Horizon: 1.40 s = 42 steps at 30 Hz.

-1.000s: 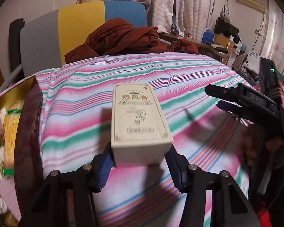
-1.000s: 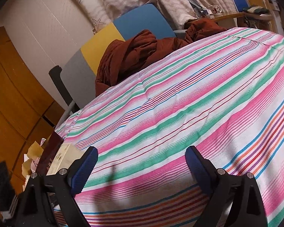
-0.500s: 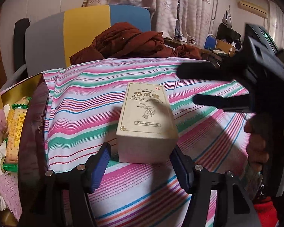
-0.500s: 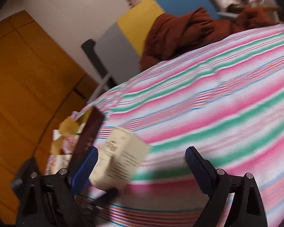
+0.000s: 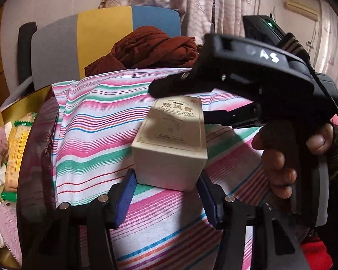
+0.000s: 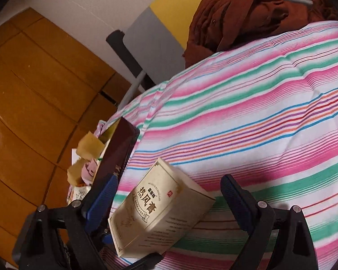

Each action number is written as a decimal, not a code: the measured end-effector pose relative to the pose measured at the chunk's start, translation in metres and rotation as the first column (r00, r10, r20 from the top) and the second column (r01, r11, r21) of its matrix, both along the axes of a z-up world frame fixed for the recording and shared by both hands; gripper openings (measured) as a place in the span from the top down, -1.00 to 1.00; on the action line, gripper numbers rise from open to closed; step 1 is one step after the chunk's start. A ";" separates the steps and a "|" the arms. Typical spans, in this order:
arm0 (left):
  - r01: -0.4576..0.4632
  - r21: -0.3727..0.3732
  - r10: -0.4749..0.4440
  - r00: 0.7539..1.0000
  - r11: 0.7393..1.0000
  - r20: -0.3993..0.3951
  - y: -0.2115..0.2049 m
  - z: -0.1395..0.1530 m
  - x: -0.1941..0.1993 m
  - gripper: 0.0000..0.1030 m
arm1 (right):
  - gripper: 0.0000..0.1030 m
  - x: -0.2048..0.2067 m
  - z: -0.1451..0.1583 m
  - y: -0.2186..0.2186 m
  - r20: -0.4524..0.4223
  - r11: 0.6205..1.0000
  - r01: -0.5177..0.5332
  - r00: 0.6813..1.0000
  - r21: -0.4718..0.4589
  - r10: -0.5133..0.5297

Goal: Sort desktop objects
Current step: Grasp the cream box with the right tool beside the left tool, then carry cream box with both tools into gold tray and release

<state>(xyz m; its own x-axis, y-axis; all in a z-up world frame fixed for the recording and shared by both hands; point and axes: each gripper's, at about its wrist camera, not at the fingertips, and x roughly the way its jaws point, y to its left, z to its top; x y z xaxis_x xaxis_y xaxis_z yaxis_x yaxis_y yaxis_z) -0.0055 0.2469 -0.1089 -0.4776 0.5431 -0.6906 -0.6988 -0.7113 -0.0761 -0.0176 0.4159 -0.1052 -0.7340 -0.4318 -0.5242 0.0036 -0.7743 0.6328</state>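
We note left gripper (image 5: 166, 193) fingers clamp the cream box (image 5: 171, 144) by its end; right gripper (image 6: 169, 204), fingers spread, crowds it: collision could twist it free.

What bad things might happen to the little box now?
The left gripper pinches the box only at its near end, so it might tip or slip out. The right gripper is open around the box's other end; if it bumps the box, that could knock it loose onto the striped cloth.
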 end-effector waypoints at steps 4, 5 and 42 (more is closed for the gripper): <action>0.021 -0.002 -0.021 1.000 1.000 0.008 0.003 0.002 -0.004 -0.20 | -0.64 -0.002 -0.005 -0.005 0.005 1.000 -0.023 1.000 0.018 0.023; 0.026 -0.002 -0.026 1.000 1.000 0.010 0.004 0.002 -0.005 -0.20 | -0.59 -0.003 -0.006 -0.006 0.007 0.999 -0.028 1.000 0.023 0.028; -0.048 0.089 0.059 0.989 0.995 -0.133 -0.044 0.051 0.018 -0.01 | -0.47 0.013 0.037 -0.053 -0.130 0.990 -0.119 0.983 0.076 0.128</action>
<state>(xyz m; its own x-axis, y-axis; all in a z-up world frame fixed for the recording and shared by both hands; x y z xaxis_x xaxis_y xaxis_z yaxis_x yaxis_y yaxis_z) 0.0129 0.2026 -0.0583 -0.5936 0.5685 -0.5697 -0.6679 -0.7429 -0.0455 -0.0046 0.3626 -0.0684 -0.7428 -0.4909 -0.4554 0.1835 -0.8033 0.5666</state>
